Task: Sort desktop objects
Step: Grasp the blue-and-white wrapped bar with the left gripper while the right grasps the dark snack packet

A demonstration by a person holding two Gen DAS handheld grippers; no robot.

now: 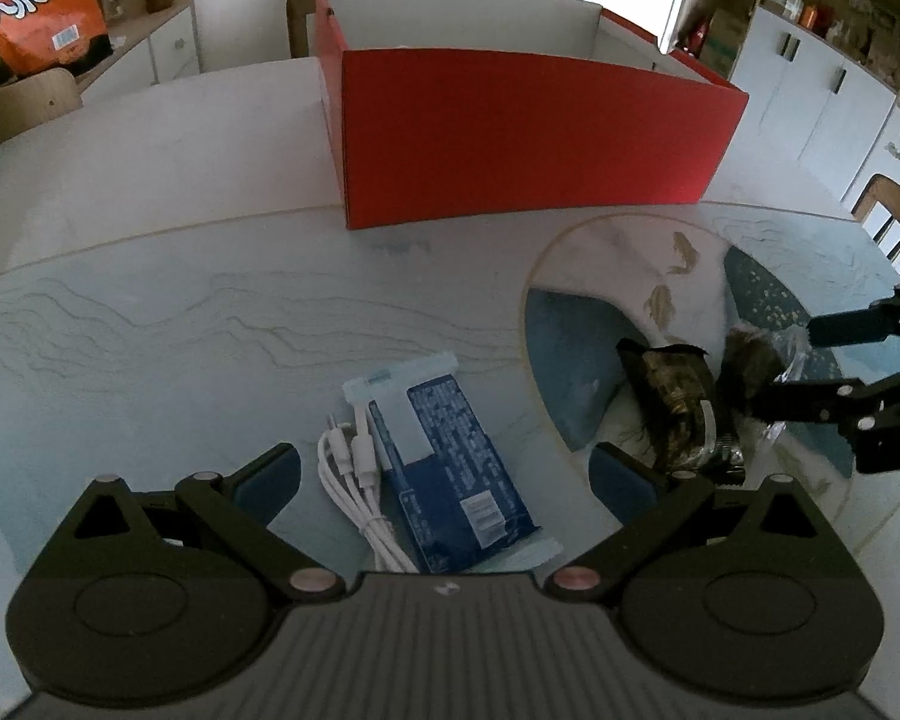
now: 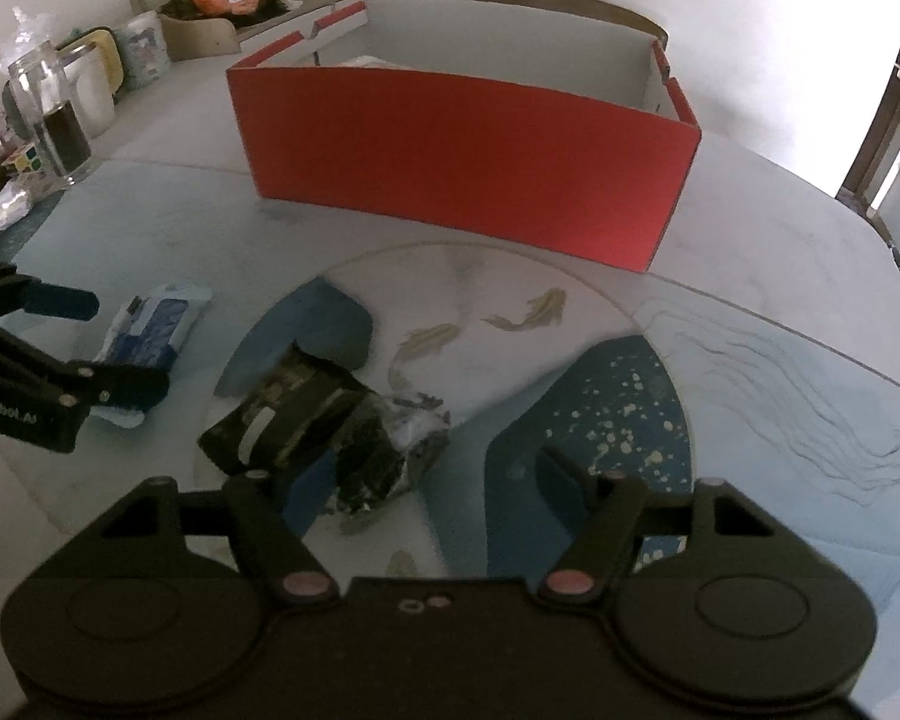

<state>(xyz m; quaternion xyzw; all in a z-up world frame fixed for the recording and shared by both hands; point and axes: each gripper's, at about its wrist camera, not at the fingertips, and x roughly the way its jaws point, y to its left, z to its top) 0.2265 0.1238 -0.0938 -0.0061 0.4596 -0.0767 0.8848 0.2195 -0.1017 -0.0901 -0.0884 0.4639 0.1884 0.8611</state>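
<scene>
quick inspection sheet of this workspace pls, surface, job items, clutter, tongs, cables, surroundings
surface: patterned table mat with a fish design, on a pale table.
job's things: red box, open top; blue packet; dark snack packet; clear-wrapped dark item against it.
clutter: glass jar and small packets at the table's far edge.
grippers: left tongs open around the blue packet and cable; right tongs open around the wrapped item.
cables: white cable, bundled, beside the blue packet.
surroundings: chair behind the box; orange bag on a sideboard; cabinets.
</scene>
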